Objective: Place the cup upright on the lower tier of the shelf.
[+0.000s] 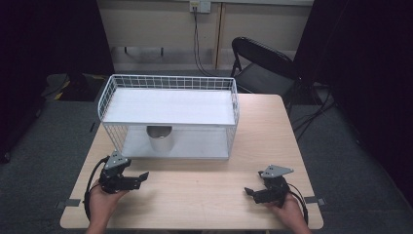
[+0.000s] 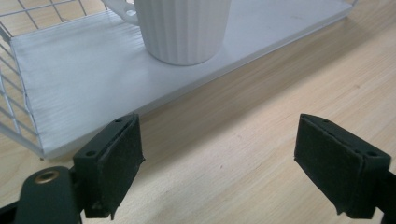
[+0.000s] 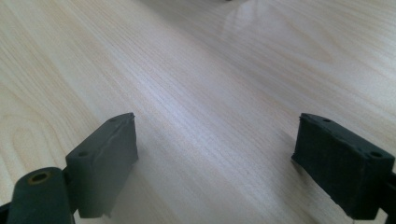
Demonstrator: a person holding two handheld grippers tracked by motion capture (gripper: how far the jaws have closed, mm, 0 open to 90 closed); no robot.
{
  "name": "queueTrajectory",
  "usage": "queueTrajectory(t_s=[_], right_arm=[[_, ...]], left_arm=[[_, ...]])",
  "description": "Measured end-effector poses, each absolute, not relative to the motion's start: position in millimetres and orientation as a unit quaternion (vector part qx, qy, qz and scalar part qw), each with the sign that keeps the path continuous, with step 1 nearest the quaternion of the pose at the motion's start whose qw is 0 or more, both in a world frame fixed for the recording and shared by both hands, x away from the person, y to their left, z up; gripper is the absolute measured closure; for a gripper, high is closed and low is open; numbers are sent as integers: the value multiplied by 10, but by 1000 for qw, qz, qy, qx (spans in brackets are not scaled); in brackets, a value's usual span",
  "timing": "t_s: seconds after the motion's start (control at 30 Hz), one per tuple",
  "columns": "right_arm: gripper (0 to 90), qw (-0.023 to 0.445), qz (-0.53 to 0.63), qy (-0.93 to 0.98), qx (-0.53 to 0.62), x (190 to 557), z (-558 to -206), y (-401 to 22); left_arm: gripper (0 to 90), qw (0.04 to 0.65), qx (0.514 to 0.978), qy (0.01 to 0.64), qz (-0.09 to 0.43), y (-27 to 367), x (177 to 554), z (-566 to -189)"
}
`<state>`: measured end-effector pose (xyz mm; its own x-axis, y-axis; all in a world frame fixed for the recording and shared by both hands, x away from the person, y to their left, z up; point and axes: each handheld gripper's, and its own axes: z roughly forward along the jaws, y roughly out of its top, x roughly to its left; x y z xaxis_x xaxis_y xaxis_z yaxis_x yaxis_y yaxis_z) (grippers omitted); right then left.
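Note:
A white ribbed mug stands upright on the bottom shelf of a white wire rack, near its front left. Its handle points to the left in the left gripper view. My left gripper rests open on the wooden table a short way in front of the rack's lower shelf, aimed toward the mug, with nothing between its jaws. My right gripper is open too, low over bare wood near the table's front right, empty.
The rack takes up the back half of the wooden table and has a flat white upper shelf. A black folding chair stands behind the table at the right. Dark carpet surrounds the table.

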<state>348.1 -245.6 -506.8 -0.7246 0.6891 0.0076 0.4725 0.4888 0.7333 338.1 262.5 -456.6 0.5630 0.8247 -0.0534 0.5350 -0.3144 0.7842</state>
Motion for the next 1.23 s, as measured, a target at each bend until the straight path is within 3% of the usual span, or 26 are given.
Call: queueTrajectory(t_s=[1.0,1.23], right_arm=[[124,145,374,850,342,3470,-5069,-2458],[124,145,373,850,343,3470,-5068,-2459]], left_arm=[[61,342,816,440,155,2809,3371,-4994],[26,340,823,421,171,2804,3355,-5040]])
